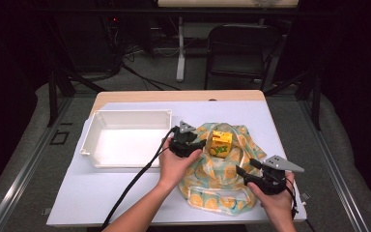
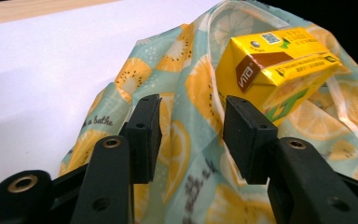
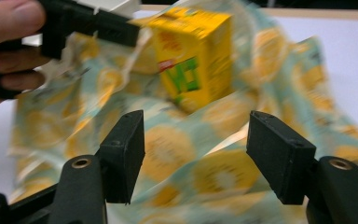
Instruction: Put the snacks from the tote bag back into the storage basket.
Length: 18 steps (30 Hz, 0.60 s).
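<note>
Carton: yellow drink carton (image 1: 221,143), tilted, lying on the lemon-print bag (image 1: 222,169), at about 1 o'clock from table centre.
Left gripper (image 2: 191,135): jaws spread, nothing pinched; in its own view the right jaw sits just under the carton's lower edge, with bag fabric between the jaws.
Right gripper (image 3: 196,158): jaws wide apart, empty, hovering over the bag's near folds at about 5 o'clock, carton ahead at 12 o'clock in its view.
Tray: white plastic tray (image 1: 125,137), empty, at 9 o'clock from the carton, just beside the bag.
Risk, grip: closing now would likely catch loose cloth along with the carton, or cloth alone; the carton then slides or tips off.
Risk, drag: a snagged bag would pull across the white sheet (image 1: 101,193) toward the tray.
Risk, crush: thin card walls probably dent under a hard squeeze.
Materials: carton, glossy printed card, sharp-edged box; bag, thin slick fabric, crumpled, soft folds; tray, rigid, smooth, straight walls; jaws, matte black flat pads.
</note>
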Tool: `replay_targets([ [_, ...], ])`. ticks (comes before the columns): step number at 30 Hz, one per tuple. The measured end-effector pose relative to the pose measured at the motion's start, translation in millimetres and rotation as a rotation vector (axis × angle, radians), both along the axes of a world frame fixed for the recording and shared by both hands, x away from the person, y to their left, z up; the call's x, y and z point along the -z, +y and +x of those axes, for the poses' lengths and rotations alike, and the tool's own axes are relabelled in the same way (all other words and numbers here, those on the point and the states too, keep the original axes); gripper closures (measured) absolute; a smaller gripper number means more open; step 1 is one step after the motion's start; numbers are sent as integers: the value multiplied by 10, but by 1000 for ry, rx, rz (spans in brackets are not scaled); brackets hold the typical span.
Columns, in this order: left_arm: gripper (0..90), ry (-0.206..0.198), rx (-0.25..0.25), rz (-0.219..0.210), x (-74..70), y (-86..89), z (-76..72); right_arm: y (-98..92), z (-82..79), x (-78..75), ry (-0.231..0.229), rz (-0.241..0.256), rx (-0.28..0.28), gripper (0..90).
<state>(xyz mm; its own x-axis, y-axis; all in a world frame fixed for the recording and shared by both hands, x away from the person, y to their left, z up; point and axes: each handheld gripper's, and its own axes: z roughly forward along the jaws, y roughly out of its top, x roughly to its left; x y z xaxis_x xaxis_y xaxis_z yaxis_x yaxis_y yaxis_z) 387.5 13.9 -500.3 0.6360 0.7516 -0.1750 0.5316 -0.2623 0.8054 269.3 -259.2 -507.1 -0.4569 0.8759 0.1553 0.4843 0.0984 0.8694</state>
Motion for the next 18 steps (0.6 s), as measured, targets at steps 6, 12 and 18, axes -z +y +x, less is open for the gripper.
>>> replay_targets([
  [6, 564, -6, 6, -33, -33, 68, -37, 192, -208, 166, -5, 4, -148, 332],
  [12, 566, -7, 10, -41, -32, 98, -44, 340, -222, 240, -16, -67, -213, 293],
  [18, 573, -9, 3, -56, -30, 150, -41, 485, -170, 396, 15, -199, -236, 310],
])
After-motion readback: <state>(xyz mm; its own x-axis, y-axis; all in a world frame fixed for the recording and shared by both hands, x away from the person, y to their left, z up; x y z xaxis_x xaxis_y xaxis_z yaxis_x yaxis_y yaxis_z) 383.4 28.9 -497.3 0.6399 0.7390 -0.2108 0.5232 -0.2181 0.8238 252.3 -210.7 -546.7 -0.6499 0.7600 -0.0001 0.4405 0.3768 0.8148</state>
